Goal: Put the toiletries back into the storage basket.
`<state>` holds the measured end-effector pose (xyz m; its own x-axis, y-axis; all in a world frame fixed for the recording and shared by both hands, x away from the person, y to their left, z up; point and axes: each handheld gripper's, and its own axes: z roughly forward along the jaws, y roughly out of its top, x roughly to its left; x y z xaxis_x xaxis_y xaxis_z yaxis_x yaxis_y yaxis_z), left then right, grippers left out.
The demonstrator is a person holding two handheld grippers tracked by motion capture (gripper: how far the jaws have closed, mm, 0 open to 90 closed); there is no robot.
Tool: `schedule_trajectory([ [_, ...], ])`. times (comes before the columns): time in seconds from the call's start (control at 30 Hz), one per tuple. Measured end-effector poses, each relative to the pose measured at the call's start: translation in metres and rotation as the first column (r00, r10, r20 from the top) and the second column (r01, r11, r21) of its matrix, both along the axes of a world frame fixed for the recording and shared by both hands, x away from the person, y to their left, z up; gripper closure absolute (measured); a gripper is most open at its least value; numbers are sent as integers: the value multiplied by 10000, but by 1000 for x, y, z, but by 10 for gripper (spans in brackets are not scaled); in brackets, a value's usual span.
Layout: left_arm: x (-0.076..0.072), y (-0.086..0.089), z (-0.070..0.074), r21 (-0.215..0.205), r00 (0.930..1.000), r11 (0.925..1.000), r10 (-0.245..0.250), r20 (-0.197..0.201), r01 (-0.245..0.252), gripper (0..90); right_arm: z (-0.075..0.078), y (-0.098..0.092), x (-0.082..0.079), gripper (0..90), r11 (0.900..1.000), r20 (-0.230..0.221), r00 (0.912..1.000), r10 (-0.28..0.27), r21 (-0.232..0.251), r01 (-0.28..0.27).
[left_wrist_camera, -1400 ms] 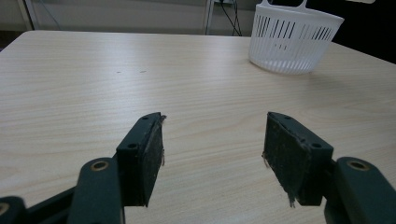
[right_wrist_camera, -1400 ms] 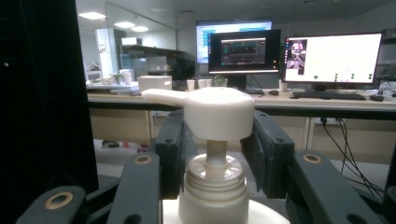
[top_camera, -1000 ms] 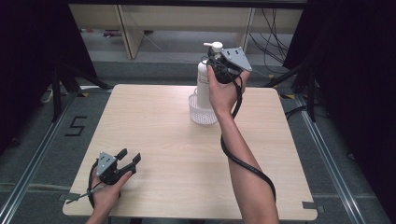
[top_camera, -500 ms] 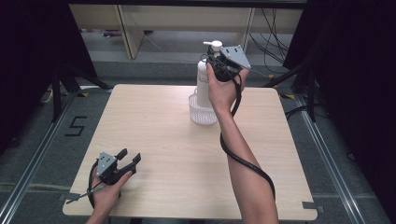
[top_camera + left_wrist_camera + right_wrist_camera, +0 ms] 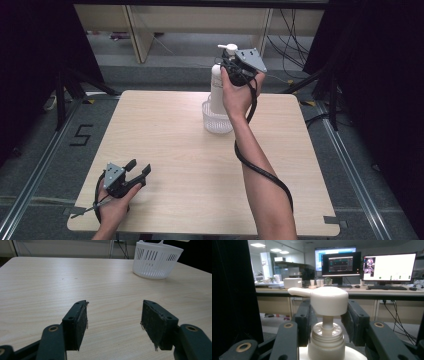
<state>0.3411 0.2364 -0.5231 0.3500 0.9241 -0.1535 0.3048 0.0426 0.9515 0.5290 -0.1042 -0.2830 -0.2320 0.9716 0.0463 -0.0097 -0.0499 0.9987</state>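
table (image 5: 165, 150): pale wood-grain top, flat and bare over most of its surface; it bears the basket toward its far edge.

basket (image 5: 216, 120): white plastic, round, slotted wall, seen also from the left gripper view (image 5: 157, 261). likely light and a little springy, so it may tip or ride up if the bottle drags on its rim.

pump bottle (image 5: 218, 87): white, tall, upright, its base standing in or just above the basket; the arm hides which. judged stiff-walled, smooth and fairly slippery, top-heavy if part full. the neck under the pump head (image 5: 325, 300) is the narrow, ribbed place to take it, since the collar (image 5: 325, 336) below stops a slide; the spout is a poor hold because it presses down and turns.

right gripper (image 5: 233, 70): held high at the far side of the table, jaws about half apart and set either side of the bottle's neck just beneath the pump head. the pads (image 5: 305, 320) sit close against it, and this reads as a grip on the bottle.

left gripper (image 5: 135, 175): rests low at the near left corner of the table, jaws spread wide with bare wood between them, holding nothing, well apart from the basket.
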Motion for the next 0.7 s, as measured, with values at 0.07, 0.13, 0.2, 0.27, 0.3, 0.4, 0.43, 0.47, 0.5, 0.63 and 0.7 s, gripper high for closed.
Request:
schedule_trajectory([
  [0.07, 0, 0, 0, -7, 10000, 10000, 0, -5, 0, 370, -1, 0, 2, 604, 10000, -57, 10000, -18, -10, 18],
  [0.13, 0, 0, 0, -4, 10000, 10000, 2, -11, -2, 370, -2, 0, 3, 604, 10000, -94, 9999, -62, -32, 62],
  [0.2, 0, 0, 0, -6, 10000, 10000, -3, -6, 3, 370, -4, 0, 5, 604, 10000, -151, 9999, -74, -14, 74],
  [0.27, 0, 0, 0, 1, 10000, 10000, -3, -4, 3, 370, -5, 0, 7, 604, 10000, -191, 9998, -66, -31, 65],
  [0.3, 0, 0, 0, -6, 10000, 10000, 4, -6, -4, 370, -6, -1, 7, 605, 9999, -178, 9998, -107, -105, 105],
  [0.4, 0, 0, 0, -4, 10000, 10000, 0, -8, 0, 369, -7, 0, 8, 605, 10000, -214, 9997, -73, -46, 72],
  [0.43, 0, 0, 0, 7, 10000, 10000, -6, -9, 6, 370, -8, 0, 9, 605, 9999, -209, 9997, -99, -68, 98],
  [0.47, 0, 0, 0, 0, 10000, 10000, -7, -3, 7, 370, -8, 0, 9, 604, 10000, -231, 9997, -74, -51, 73],
  [0.5, 0, 0, 0, 0, 10000, 10000, -7, 1, 7, 369, -8, 1, 9, 604, 10000, -237, 9997, -75, -44, 74],
  [0.63, 0, 0, 0, 4, 10000, 10000, -8, 1, 8, 369, -10, 2, 10, 605, 9999, -289, 9995, -120, -17, 120],
  [0.7, 0, 0, 0, 5, 10000, 10000, -9, 4, 9, 370, -11, 1, 11, 605, 9999, -274, 9996, -92, -108, 89],
])
